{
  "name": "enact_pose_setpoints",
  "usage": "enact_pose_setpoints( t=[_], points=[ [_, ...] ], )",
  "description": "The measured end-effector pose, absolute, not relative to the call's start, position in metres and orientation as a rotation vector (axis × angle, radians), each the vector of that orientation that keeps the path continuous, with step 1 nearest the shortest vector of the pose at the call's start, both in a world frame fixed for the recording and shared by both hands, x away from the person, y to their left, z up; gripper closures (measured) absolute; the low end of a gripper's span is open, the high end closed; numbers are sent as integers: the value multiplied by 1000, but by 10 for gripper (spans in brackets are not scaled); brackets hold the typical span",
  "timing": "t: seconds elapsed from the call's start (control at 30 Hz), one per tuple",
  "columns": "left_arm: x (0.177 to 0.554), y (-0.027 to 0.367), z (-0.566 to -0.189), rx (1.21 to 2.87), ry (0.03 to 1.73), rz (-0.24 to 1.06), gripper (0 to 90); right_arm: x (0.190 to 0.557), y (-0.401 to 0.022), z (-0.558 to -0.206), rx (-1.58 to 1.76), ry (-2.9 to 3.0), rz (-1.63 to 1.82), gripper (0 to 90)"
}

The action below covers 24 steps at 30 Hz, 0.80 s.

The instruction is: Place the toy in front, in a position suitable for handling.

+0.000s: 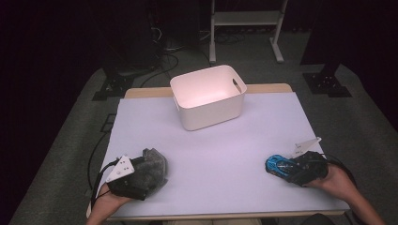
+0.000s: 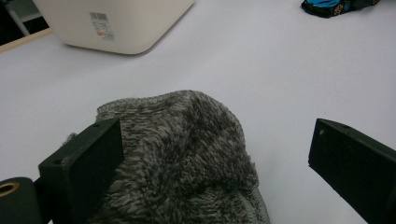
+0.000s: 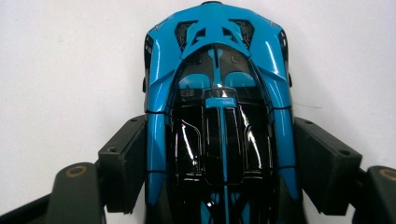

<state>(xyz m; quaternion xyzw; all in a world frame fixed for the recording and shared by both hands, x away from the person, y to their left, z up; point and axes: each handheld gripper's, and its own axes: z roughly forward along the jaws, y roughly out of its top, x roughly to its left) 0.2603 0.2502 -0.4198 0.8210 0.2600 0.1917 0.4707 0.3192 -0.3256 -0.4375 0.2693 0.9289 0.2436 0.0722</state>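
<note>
A grey fuzzy knitted cloth (image 1: 154, 163) lies bunched at the table's front left. My left gripper (image 1: 146, 174) straddles it with jaws wide apart. In the left gripper view the cloth (image 2: 187, 135) brushes one jaw while the other jaw stands well off it, so my left gripper (image 2: 219, 154) is open. At the front right a blue and black toy car (image 1: 277, 165) rests on the table. My right gripper (image 1: 287, 169) has a jaw against each side of it. In the right gripper view the car (image 3: 217, 70) points away, and my right gripper (image 3: 219, 140) is shut on its rear half.
A white plastic bin (image 1: 206, 105) with handle cut-outs stands at the back centre of the white table (image 1: 225, 145); its labelled wall (image 2: 116, 28) and the car (image 2: 327, 7) appear in the left gripper view. Dark floor, cables and a stand's legs lie beyond.
</note>
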Motion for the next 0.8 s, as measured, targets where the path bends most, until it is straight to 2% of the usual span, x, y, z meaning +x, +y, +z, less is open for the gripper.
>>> enact_pose_setpoints(
  t=[0.63,0.8],
  points=[
    [260,251,-419,2002,639,468,25,318,-315,-432,749,2823,743,274],
    [260,251,-419,2005,638,466,25,321,-303,-414,697,2825,777,274]
  ],
)
